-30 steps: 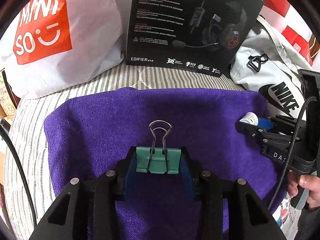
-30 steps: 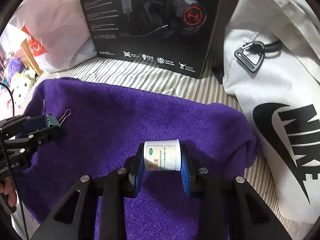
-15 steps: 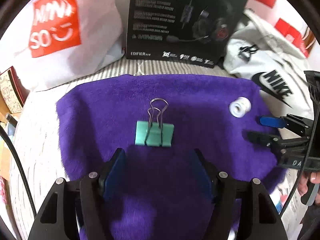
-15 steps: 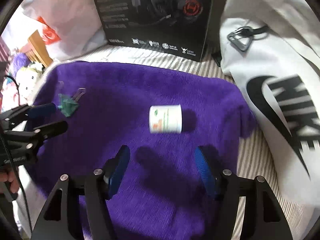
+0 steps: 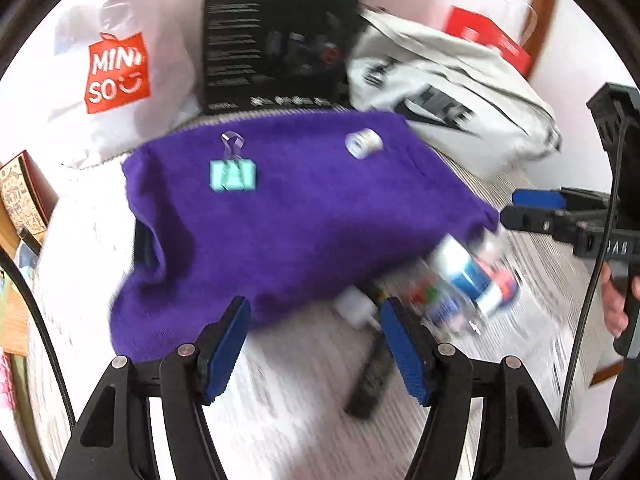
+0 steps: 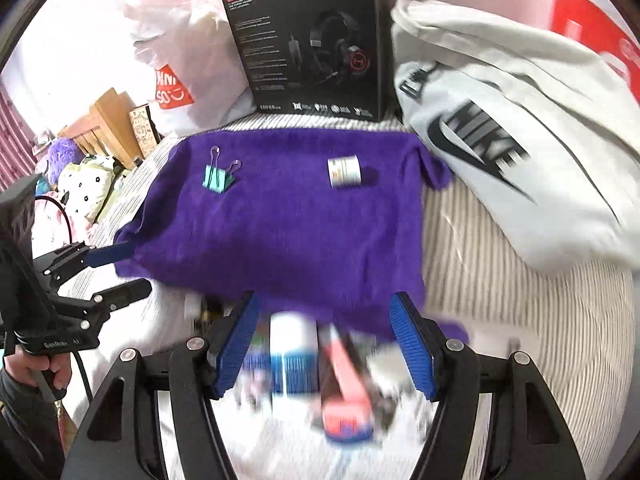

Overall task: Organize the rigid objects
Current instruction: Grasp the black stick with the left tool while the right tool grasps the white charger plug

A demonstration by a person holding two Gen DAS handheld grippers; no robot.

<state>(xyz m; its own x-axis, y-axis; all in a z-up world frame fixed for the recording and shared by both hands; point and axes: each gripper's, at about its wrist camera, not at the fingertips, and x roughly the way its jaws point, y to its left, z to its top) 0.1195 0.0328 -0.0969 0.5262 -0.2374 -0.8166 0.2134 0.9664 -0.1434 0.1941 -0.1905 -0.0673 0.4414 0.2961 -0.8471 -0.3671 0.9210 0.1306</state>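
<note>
Both sets of fingers spread wide, nothing held: left gripper (image 5: 316, 344), right gripper (image 6: 324, 344). Green binder clip (image 6: 218, 178) and small white bottle (image 6: 344, 172) lie well apart on the purple towel (image 6: 280, 232). Behind the towel: black headset box (image 6: 312, 40), Miniso bag (image 5: 116, 72), white Nike bag (image 6: 500, 140). Blurred clutter (image 6: 312, 368) at the towel's near edge sits between the right jaws; items not identifiable.

Both grippers — left gripper (image 5: 316, 344), right gripper (image 6: 326, 346) — are black angular frames with silver screws and ribbed blue pads (image 5: 224, 354); a black cable (image 5: 592, 280) trails down, bare-skinned hand (image 6: 34, 364), dark sleeve.
</note>
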